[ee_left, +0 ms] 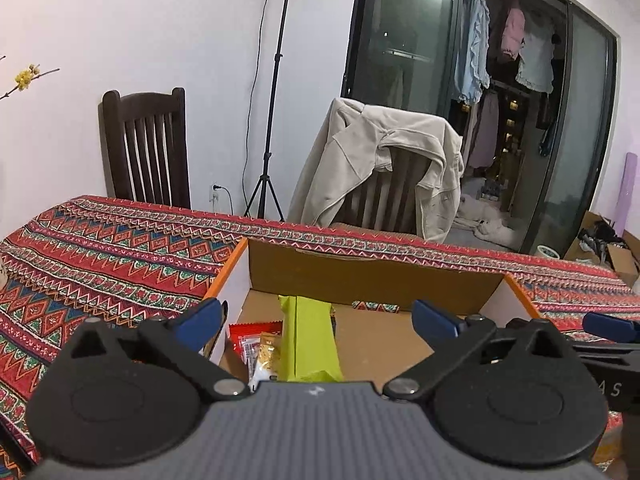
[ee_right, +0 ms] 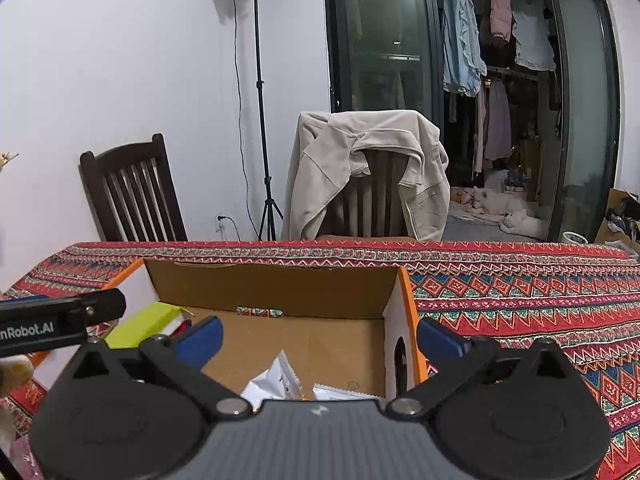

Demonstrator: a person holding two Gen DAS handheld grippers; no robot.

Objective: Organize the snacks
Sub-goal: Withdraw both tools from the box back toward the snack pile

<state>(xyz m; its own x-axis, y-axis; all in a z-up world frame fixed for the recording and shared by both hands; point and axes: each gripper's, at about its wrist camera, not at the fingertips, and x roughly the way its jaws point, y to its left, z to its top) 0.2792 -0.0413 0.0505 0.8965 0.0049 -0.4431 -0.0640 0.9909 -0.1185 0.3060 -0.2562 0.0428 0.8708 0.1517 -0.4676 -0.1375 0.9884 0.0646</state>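
An open cardboard box (ee_left: 372,276) with orange edges stands on the patterned tablecloth. Inside it lie a lime-green packet (ee_left: 308,344), a red packet (ee_left: 250,334) and a yellowish snack bag (ee_left: 268,354). My left gripper (ee_left: 318,318) hangs over the box's left part, open, with nothing between its blue fingers (ee_left: 200,318). In the right wrist view the same box (ee_right: 280,284) holds white packets (ee_right: 276,380) near its right wall, and the green packet (ee_right: 140,324) shows at the left. My right gripper (ee_right: 318,338) is open over the box's right side, empty.
The red patterned tablecloth (ee_left: 100,252) covers the table around the box. Behind the table stand a dark wooden chair (ee_left: 148,148), a chair draped with a beige jacket (ee_left: 376,164) and a light stand (ee_right: 260,120). More packets (ee_right: 16,368) lie at the far left.
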